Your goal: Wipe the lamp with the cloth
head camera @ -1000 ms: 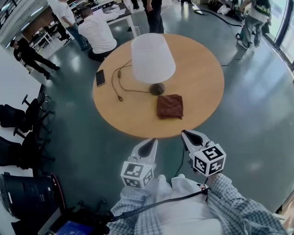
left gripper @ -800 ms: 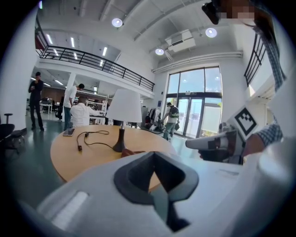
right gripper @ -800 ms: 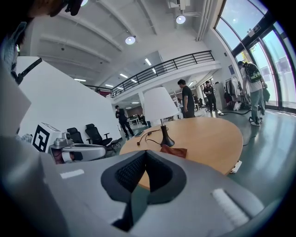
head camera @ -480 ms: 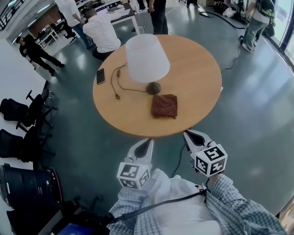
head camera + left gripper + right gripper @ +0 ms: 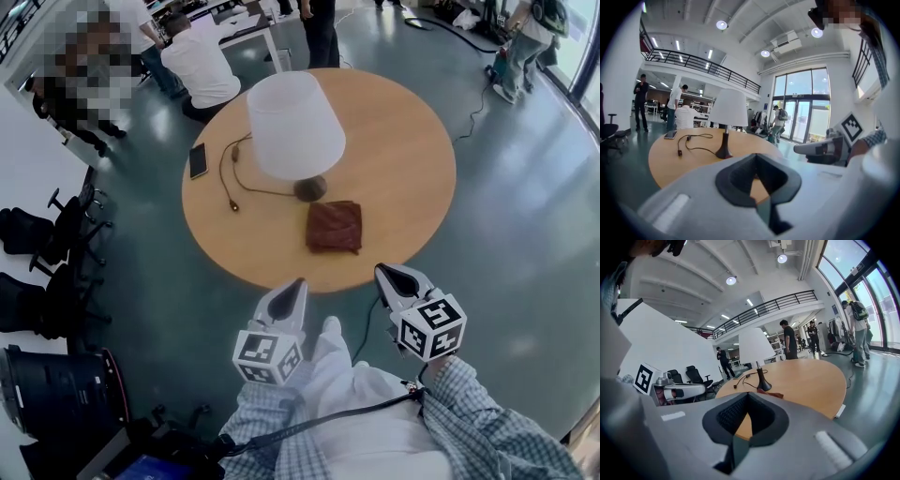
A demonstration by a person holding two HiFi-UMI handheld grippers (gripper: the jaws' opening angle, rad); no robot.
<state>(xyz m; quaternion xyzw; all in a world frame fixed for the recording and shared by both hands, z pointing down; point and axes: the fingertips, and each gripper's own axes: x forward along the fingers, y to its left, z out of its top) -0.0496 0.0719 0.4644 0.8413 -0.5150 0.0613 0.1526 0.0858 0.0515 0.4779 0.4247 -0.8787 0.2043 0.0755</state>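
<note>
One round bench (image 5: 412, 169) with a smooth, pale wooden top carries four things: one lamp (image 5: 295, 127), one cloth (image 5: 334, 226), one phone (image 5: 198, 160) and one thin dark cable (image 5: 230, 178). The lamp stands upright near the middle of the bench, a little to the left. It has a plain white shade shaped like a cone with its top cut off, wider at the bottom, on a slim dark stem that flares into a rounded dark base. The cloth is reddish brown and soft-looking, folded into a rough square, and it lies flat just beside the near side of the lamp's base. The cable loops across the wood left of the base, and the flat black phone lies further left, close to the rim. Two grippers are in view, both off the near edge of the bench and above the grey-green floor, well apart from lamp and cloth. The left gripper (image 5: 296, 286) has its grey jaws closed together with nothing between them, and the right gripper (image 5: 382, 275) likewise has its jaws pressed together on nothing. Each carries one white cube with black square markers. Two black office chairs (image 5: 37, 234) stand on the floor at far left.
</note>
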